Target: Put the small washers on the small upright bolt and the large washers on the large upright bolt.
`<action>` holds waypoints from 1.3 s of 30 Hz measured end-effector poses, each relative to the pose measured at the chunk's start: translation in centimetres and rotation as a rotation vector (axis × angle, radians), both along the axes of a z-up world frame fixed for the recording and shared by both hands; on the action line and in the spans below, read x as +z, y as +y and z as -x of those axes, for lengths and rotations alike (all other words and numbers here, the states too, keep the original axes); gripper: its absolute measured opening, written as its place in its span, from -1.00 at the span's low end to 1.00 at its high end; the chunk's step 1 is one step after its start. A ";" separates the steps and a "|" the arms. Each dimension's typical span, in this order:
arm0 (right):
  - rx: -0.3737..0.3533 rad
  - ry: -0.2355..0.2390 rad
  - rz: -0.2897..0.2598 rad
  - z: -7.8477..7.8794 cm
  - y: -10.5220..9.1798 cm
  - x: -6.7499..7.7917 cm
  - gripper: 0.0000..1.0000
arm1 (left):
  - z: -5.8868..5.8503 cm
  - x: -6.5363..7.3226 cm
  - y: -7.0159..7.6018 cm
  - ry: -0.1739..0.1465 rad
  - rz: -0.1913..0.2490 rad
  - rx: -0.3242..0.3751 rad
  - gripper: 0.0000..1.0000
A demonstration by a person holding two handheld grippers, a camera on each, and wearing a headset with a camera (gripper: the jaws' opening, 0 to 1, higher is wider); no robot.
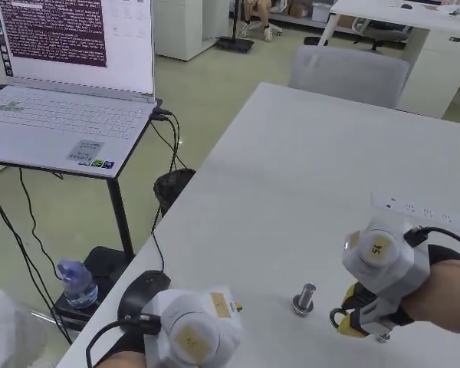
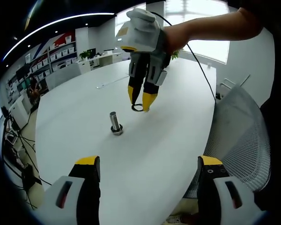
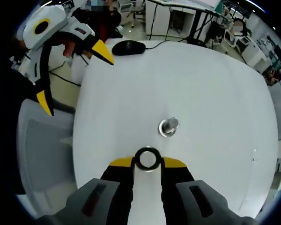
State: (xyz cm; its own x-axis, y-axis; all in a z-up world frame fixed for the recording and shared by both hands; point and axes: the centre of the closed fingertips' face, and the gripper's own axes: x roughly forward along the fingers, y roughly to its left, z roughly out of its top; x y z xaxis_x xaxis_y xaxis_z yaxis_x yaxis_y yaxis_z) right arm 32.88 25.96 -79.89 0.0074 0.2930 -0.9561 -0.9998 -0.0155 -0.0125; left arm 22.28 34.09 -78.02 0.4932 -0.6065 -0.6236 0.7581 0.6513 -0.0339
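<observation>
One upright steel bolt [image 1: 303, 298] with a wider base stands on the white table [image 1: 307, 176], also seen as the bolt [image 2: 115, 123] and the bolt [image 3: 169, 126]. My right gripper [image 3: 147, 161] is shut on a dark ring washer [image 3: 147, 159], hovering just short of the bolt. From the left gripper view, the right gripper [image 2: 141, 101] hangs tips-down with the washer [image 2: 137, 108] a little beyond and right of the bolt. My left gripper [image 2: 147, 165] stands open with nothing between its jaws, at the table's near edge; it appears as the left gripper [image 3: 74, 75] too.
A black mouse [image 1: 142, 295] lies at the table's near-left corner. A laptop [image 1: 57, 115] sits on a side stand to the left, cables and a water bottle [image 1: 78, 282] below it. A white power strip [image 1: 429, 213] lies right; a grey chair [image 1: 349, 73] stands at the far edge.
</observation>
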 end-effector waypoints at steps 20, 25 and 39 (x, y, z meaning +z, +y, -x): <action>-0.034 -0.043 -0.051 -3.3 3.7 0.6 -0.57 | -0.2 -0.2 0.0 0.008 -0.003 0.000 0.70; -0.035 -0.040 -0.049 -3.6 4.3 0.2 -0.56 | -0.3 -0.1 0.2 0.009 0.001 0.006 0.68; -0.027 -0.024 -0.012 -3.6 5.0 -1.5 -0.56 | -0.3 -0.1 0.3 0.013 0.002 -0.006 0.63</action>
State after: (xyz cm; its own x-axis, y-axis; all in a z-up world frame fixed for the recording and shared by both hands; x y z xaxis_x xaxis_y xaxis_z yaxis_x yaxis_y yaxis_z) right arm 36.51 30.91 -81.38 0.0383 0.3042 -0.9519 -0.9993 0.0119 -0.0365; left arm 22.54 34.43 -78.12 0.4813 -0.6108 -0.6287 0.7616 0.6465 -0.0450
